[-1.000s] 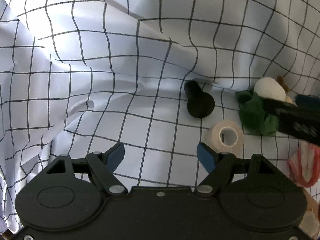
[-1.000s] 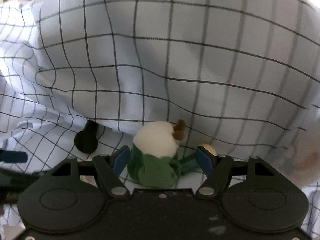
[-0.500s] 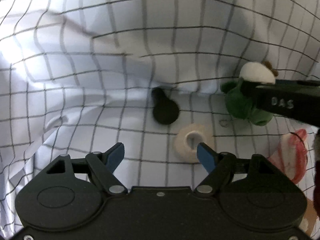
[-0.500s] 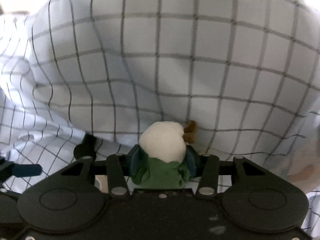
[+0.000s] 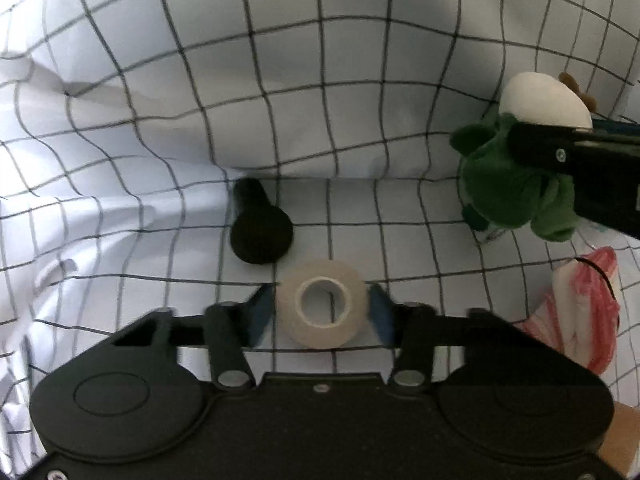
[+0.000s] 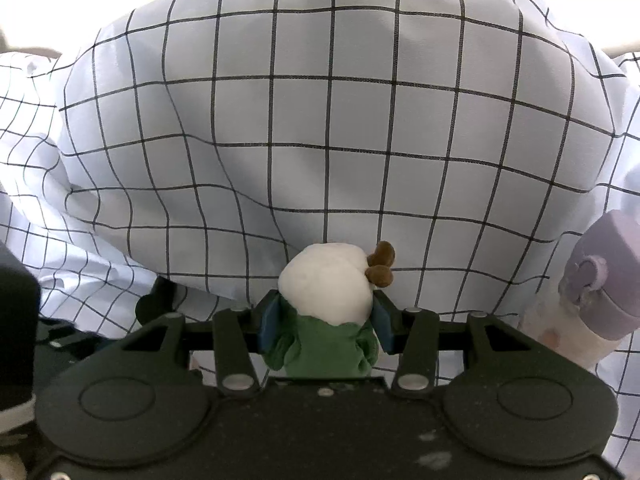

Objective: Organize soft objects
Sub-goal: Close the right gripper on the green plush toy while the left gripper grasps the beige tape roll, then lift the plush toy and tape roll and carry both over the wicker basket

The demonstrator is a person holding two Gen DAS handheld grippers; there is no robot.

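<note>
My left gripper (image 5: 322, 312) has its blue pads against both sides of a white tape roll (image 5: 323, 306) that lies on the checked sheet (image 5: 160, 128). My right gripper (image 6: 325, 320) is shut on a green plush toy (image 6: 320, 344) with a white head (image 6: 328, 284) and brown bits on top, held off the sheet. The same toy (image 5: 508, 188) and the right gripper's finger (image 5: 568, 156) show at the right of the left wrist view.
A black round-headed object (image 5: 260, 228) lies just beyond the tape roll; it also shows in the right wrist view (image 6: 156, 304). A pink-and-white soft item (image 5: 584, 312) lies at the right. A lilac-capped bottle (image 6: 600, 280) stands at the far right. A checked pillow (image 6: 320, 120) bulges behind.
My right gripper shut on the green plush toy and lifted it. My left gripper moved forward over the tape roll and closed its pads onto it.
</note>
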